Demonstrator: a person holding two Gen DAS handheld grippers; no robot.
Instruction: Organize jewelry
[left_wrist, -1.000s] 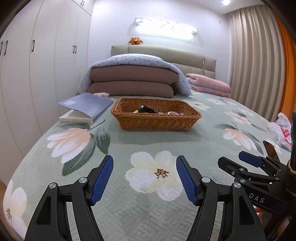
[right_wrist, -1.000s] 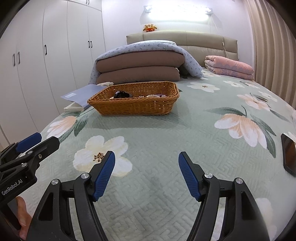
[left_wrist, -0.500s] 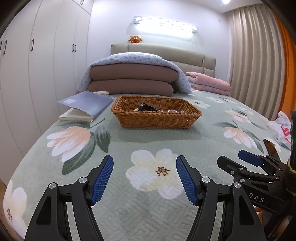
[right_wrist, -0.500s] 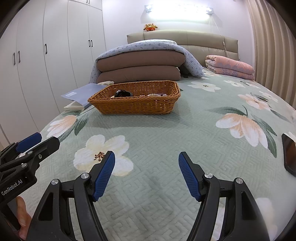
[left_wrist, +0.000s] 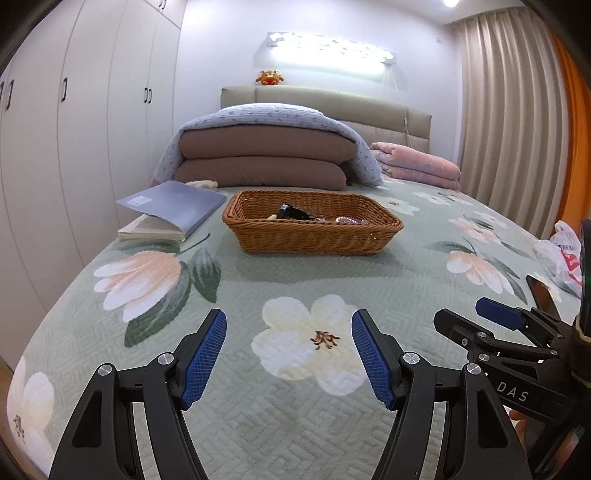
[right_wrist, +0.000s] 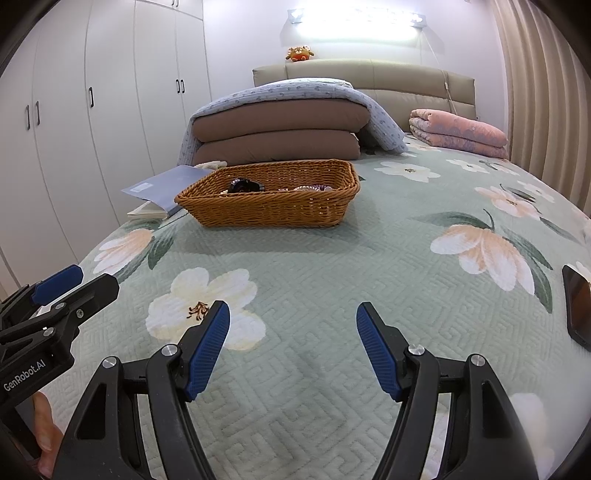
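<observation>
Wicker basket (left_wrist: 312, 229) sitting well ahead of both open, empty grippers, left gripper (left_wrist: 289, 356) and right gripper (right_wrist: 293, 347); long axis crosswise; neither clearly nearer.

Bare bedspread (left_wrist: 295, 280) up to basket (left_wrist: 314, 236); book (left_wrist: 173, 210) flanks left.

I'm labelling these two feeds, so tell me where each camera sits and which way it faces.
Left wrist: on the left gripper, facing up the bed toward the wicker basket and headboard; the right gripper shows at right.
Right wrist: on the right gripper, facing likewise; the left gripper and a fingertip show at left.
Shared: basket, book, stacked brown cushions.
</observation>
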